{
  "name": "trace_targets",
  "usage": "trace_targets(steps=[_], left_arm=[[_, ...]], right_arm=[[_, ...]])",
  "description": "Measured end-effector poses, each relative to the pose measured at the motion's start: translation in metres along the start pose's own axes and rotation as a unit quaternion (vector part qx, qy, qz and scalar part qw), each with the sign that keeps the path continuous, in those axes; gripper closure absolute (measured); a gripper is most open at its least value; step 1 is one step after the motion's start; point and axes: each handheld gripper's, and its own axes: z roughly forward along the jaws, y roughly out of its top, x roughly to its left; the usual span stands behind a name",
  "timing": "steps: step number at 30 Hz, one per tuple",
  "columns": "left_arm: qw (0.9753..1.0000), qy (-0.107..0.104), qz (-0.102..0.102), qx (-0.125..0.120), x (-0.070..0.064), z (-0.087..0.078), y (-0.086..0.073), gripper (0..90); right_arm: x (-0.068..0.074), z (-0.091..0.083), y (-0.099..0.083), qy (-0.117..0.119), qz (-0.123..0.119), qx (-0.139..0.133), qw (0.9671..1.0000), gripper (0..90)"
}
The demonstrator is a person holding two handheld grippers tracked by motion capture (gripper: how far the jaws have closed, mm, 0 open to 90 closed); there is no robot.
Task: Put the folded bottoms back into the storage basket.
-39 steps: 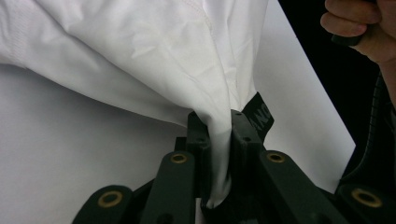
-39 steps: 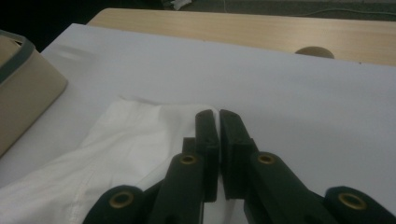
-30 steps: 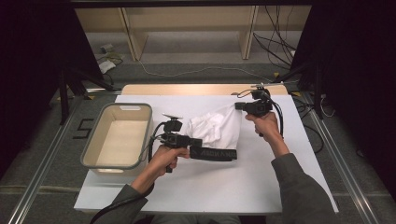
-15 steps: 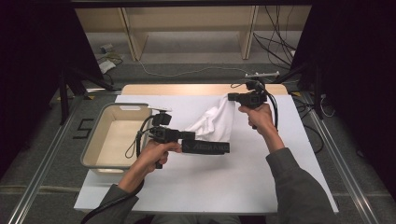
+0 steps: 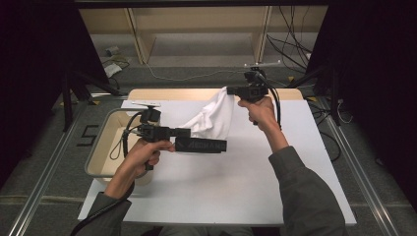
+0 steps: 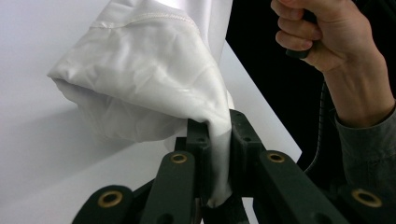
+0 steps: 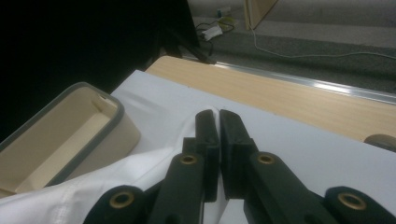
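A white cloth (image 5: 212, 115) with a black lettered band (image 5: 201, 145) along its lower edge hangs stretched between both grippers above the white table (image 5: 236, 187). My left gripper (image 5: 189, 132) is shut on the cloth's lower left end, just above the band. In the left gripper view the jaws (image 6: 217, 140) pinch a fold of the cloth (image 6: 140, 84). My right gripper (image 5: 228, 90) is shut on the cloth's upper corner near the table's far edge. In the right gripper view the jaws (image 7: 215, 119) stand closed with the cloth (image 7: 116, 182) trailing down to the left.
A beige bin (image 5: 105, 147) with a grey rim sits at the table's left edge, below my left hand, and appears as the bin (image 7: 60, 135) in the right gripper view. A wooden strip (image 5: 172, 93) runs along the far edge. Cables lie on the floor beyond.
Both grippers have risen and lifted the cloth off the table. The right one moved farther away and up, the left one moved left toward the bin, stretching the cloth.
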Motion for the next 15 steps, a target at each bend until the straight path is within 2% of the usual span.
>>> trace_targets(steps=[3, 6, 7, 12, 15], left_arm=[[1.0000, 0.000, 0.010, 0.000, 0.000, -0.012, 0.003, 80.4], [0.9999, -0.006, 0.006, -0.012, 0.001, -0.022, 0.007, 80.5], [0.9998, -0.008, 0.012, -0.012, 0.000, -0.028, 0.008, 80.5], [0.9997, -0.013, 0.016, -0.016, 0.002, -0.038, 0.010, 80.5], [0.9996, -0.009, 0.019, -0.021, 0.003, -0.048, 0.011, 80.5]], right_arm=[[0.006, 0.004, 0.005, 0.006, -0.001, -0.001, 1.0000, 87.9], [0.015, 0.009, 0.010, 0.013, -0.007, 0.000, 0.9999, 87.9], [0.021, 0.012, 0.014, 0.015, -0.008, 0.000, 0.9999, 87.9], [0.032, 0.018, 0.022, 0.017, -0.013, -0.001, 0.9998, 87.9], [0.040, 0.023, 0.028, 0.021, -0.016, -0.001, 0.9996, 87.9]])
